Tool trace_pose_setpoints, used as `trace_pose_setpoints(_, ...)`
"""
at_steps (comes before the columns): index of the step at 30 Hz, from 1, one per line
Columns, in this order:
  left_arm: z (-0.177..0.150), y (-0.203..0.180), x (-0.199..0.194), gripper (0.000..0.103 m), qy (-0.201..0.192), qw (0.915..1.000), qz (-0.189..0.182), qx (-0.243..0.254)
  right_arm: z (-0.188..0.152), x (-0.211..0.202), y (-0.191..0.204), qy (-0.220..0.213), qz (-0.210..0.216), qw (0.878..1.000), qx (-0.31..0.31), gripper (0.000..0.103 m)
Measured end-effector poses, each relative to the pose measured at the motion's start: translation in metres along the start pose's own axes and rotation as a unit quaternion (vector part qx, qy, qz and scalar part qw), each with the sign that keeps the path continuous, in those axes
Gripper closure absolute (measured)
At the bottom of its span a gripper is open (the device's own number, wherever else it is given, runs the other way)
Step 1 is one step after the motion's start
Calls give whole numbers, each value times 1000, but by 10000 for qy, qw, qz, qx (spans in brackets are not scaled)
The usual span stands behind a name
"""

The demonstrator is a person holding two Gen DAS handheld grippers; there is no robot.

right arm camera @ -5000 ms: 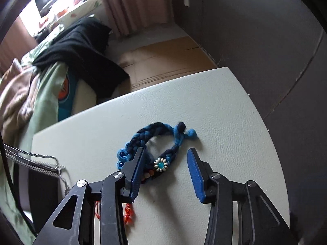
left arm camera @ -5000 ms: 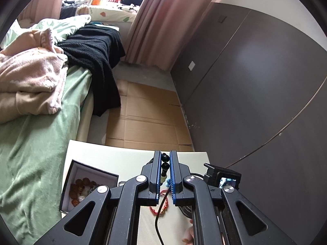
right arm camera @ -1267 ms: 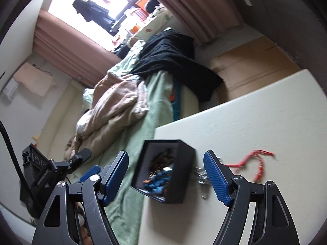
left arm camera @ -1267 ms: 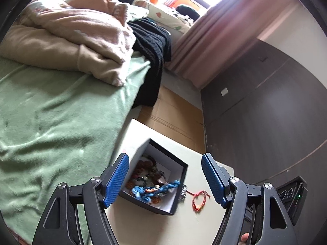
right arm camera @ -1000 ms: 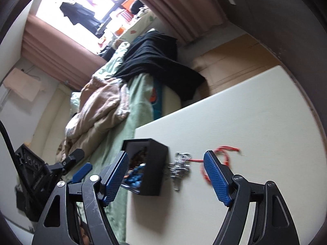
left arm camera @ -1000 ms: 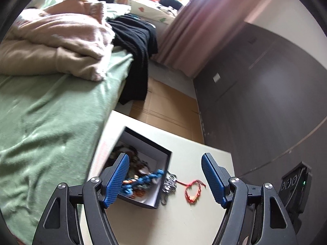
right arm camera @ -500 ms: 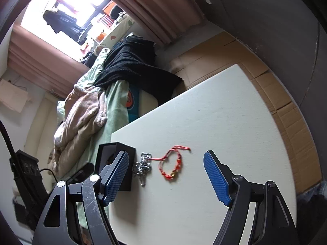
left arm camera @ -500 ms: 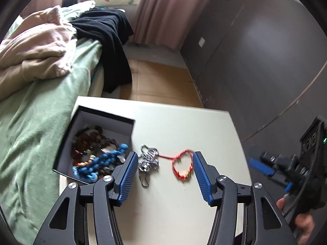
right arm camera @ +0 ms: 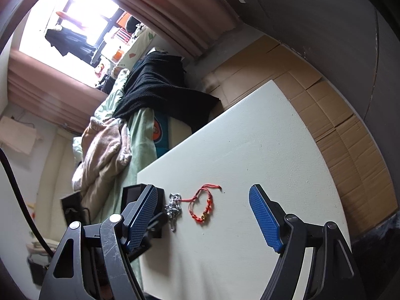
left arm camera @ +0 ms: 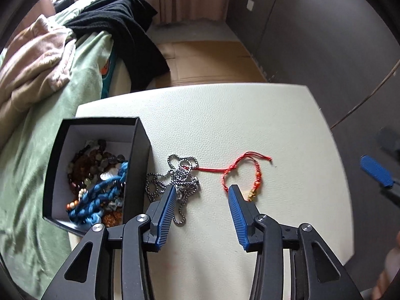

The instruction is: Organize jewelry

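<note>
the left gripper (left arm camera: 201, 192) has swung away from the black box (left arm camera: 140, 150) and dropped in over the two loose pieces on the white table (left arm camera: 250, 115), and its fingers (left arm camera: 165, 207) have just been closing in, though nothing is pinched between them yet. now for progress: the box already holds a heap of brown and grey beads with the blue braided bracelet (left arm camera: 100, 197) draped on top, so a fair share of the sorting looks done. what's left, as far as these views show, is the silver ball chain (left arm camera: 180, 177), bunched up just beside the box's right wall, and the red cord bracelet (left arm camera: 240, 175) lying a little further right, its loose thread running back into the chain so the two may be tangled. the left finger tip sits right over the lower part of the chain, the right finger tip touches or hangs just above the lower loop of the red bracelet near its gold bead, and bare table fills the gap between them; i can't tell whether either tip presses down. so the fingers straddle both pieces rather than bracketing one. over on the other side the right gripper (right arm camera: 203, 210) hangs back, fingers spread wide and empty, with the chain and the red bracelet framed between them but well ahead on the table.
</note>
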State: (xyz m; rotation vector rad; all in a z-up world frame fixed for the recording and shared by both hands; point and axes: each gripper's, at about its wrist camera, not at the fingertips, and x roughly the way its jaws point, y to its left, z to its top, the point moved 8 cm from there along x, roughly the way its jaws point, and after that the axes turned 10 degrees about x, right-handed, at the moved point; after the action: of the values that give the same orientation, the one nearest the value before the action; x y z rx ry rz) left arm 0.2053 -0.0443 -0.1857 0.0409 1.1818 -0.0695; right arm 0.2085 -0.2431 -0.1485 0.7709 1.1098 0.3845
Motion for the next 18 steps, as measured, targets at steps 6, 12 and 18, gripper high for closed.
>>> trace_pose_setpoints(6,5,-3,19,58,337,9978,423,382,6,0,-4,-17,96,9997,234,27)
trace_pose_setpoints(12,5,-3,35,67,604,9948,623,526,10,-4,-8,-74,163,9992,371,27)
trace_pose_setpoints(18,6,6,45,73,709,9930,749,579,11,-6,-9,-68,248,9985,488,27)
